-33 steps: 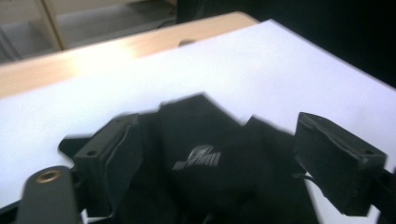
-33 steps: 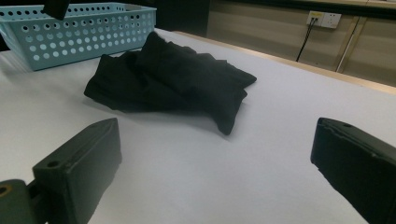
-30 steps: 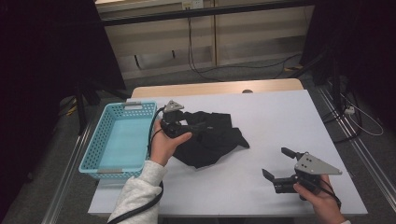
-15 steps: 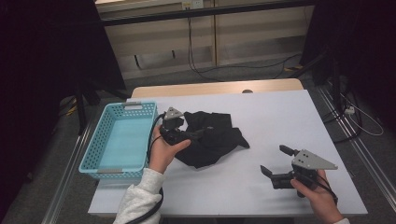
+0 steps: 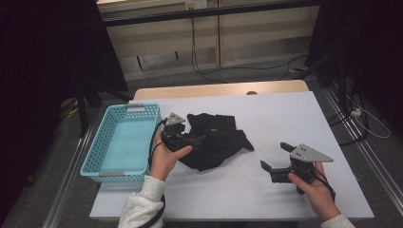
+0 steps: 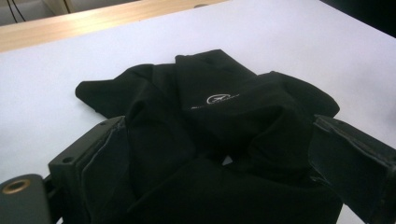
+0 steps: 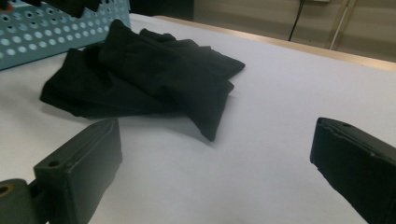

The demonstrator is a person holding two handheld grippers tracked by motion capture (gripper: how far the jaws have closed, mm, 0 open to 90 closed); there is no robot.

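Cloth: your black garment (image 5: 214, 139) is soft, crumpled, with a small white logo, heaped mid-counter (image 5: 266, 114) beside the basket.
Basket: turquoise perforated plastic (image 5: 119, 142), rectangular.
Left gripper (image 5: 197, 141): your jaws have just been opening; they stand wide, fabric bunched between them.
Right gripper (image 5: 275, 159): jaws spread over bare white counter, clear of the cloth.

Right gripper (image 7: 212, 163) jaws wide apart over white table (image 7: 289, 84), crumpled black garment (image 7: 140, 70) ahead, turquoise basket (image 7: 51, 28) behind it
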